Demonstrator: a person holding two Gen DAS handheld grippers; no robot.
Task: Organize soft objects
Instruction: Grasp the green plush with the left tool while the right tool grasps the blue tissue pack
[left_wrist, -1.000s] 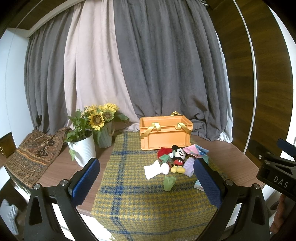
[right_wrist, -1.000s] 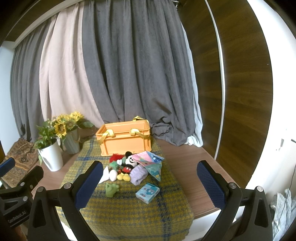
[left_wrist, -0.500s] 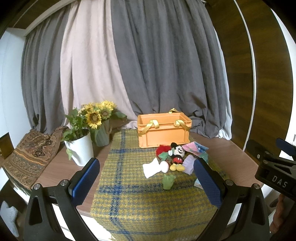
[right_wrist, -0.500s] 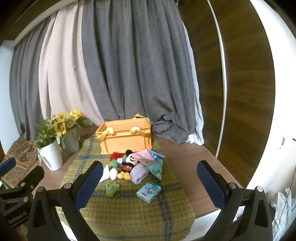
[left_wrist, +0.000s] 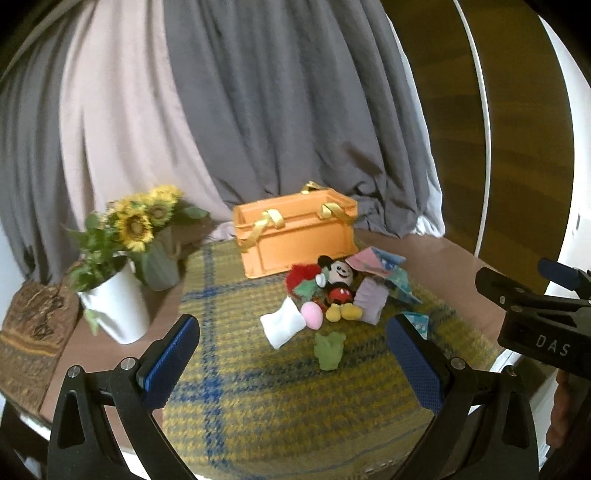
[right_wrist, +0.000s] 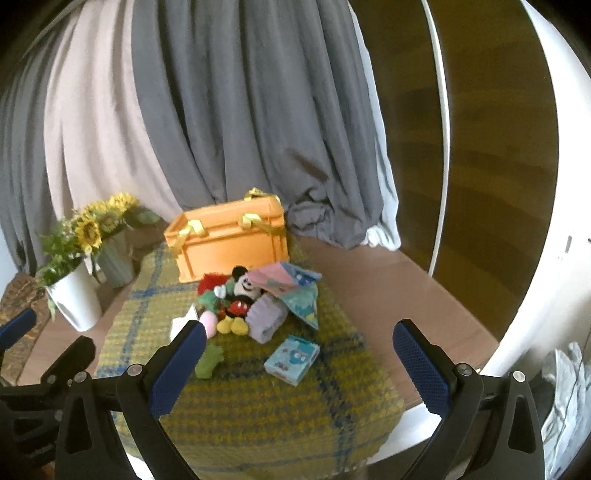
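Since 1.0 s ago both wrist views have closed in: the toy pile and orange crate (left_wrist: 295, 236) sit larger and lower in frame. No item has shifted; nothing is in the crate that can be seen. Judgement: approach phase, sorting not yet begun.

Left gripper (left_wrist: 291, 358): fingers wide apart, empty, held above the near edge of the plaid cloth (left_wrist: 258, 398) on the tabletop, aimed at the pile. The green soft toy (left_wrist: 328, 349) lies centre frame between the fingers, nearest.

Right gripper (right_wrist: 299, 362): fingers likewise spread, empty; the blue packet (right_wrist: 291, 360) lies between them. Mickey plush (right_wrist: 240, 299) sits mid-pile, in front of the crate.
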